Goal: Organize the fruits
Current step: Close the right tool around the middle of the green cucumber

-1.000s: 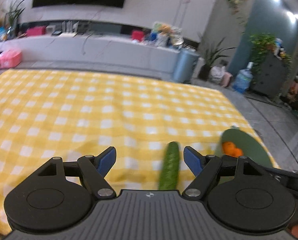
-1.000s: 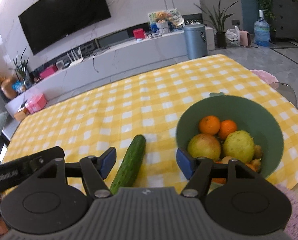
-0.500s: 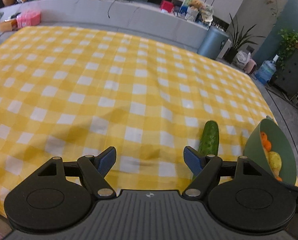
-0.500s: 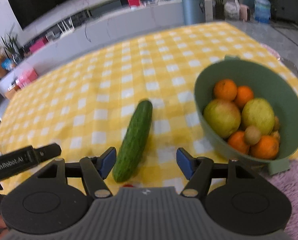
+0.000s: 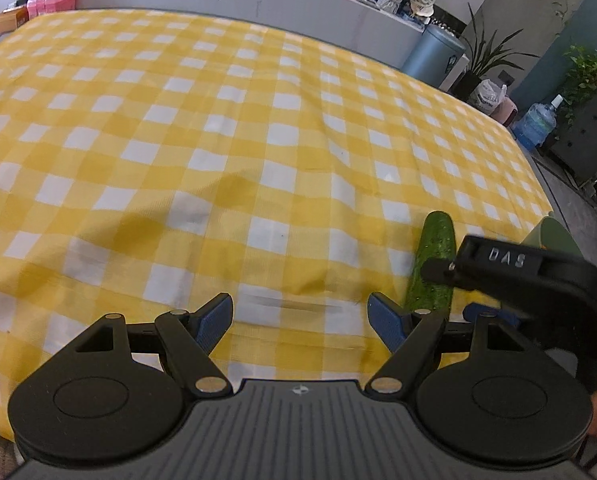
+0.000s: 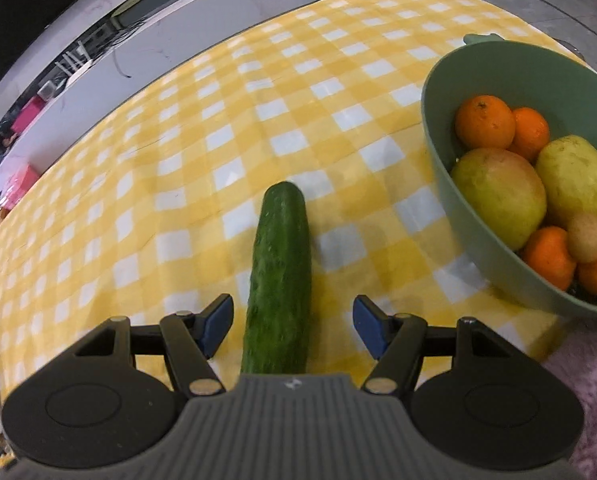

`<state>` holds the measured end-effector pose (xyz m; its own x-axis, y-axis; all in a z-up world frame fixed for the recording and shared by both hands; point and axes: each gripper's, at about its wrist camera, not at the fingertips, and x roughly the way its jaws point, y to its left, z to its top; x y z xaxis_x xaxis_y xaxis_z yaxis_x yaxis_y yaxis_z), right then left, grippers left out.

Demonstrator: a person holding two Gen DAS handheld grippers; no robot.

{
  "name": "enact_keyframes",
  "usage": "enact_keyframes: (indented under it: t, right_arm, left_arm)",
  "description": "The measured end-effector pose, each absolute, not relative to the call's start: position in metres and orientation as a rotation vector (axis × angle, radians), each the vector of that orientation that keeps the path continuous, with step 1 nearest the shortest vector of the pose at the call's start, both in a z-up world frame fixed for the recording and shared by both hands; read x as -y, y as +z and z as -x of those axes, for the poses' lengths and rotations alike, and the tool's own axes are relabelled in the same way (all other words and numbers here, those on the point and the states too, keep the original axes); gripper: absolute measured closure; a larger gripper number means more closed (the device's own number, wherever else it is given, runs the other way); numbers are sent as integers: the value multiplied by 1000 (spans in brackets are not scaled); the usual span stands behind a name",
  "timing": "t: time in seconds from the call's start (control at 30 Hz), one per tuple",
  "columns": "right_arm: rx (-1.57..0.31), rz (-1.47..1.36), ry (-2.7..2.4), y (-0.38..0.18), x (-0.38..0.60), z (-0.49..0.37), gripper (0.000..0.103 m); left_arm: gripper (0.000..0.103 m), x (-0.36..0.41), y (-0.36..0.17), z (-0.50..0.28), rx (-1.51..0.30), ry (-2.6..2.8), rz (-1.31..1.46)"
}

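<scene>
A dark green cucumber (image 6: 280,276) lies on the yellow checked tablecloth (image 6: 258,128). My right gripper (image 6: 292,326) is open, and the cucumber's near end lies between its blue-padded fingers without touching them. A green bowl (image 6: 510,68) at the right holds oranges (image 6: 484,122), a large yellow-green fruit (image 6: 498,196) and other fruit. In the left wrist view my left gripper (image 5: 300,320) is open and empty over bare cloth. The cucumber (image 5: 434,264) shows to its right, partly behind the right gripper's black body (image 5: 530,276). A sliver of the bowl (image 5: 554,236) shows beyond.
A long white TV bench (image 5: 258,0) with boxes and toys runs behind the table. A grey bin (image 5: 434,54), plants and a water bottle (image 5: 536,124) stand at the far right. A pink fuzzy fabric (image 6: 590,380) lies at the table's near right edge.
My right gripper has lowered and moved left over the cucumber, which now lies between its fingers. My left gripper has shifted left and the right gripper's body has come into its view.
</scene>
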<state>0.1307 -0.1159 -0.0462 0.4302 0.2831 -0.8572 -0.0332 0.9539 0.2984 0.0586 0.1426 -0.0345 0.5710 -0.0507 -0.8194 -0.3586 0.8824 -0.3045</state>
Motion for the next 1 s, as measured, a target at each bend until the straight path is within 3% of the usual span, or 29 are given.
enact_keyframes:
  t: [0.17, 0.33, 0.63, 1.0]
  right_arm:
    - [-1087, -266, 190, -50, 112, -139, 41]
    - [-1070, -188, 189, -58, 97, -141, 57]
    - [-966, 77, 170, -67, 64, -131, 62]
    - [-906, 129, 176, -71, 61, -128, 65]
  left_arm:
    - [13, -148, -44, -63, -975, 199, 495]
    - [13, -150, -48, -63, -981, 209, 495]
    - [13, -149, -52, -67, -1001, 218, 479]
    - [13, -148, -54, -68, -1010, 230, 465]
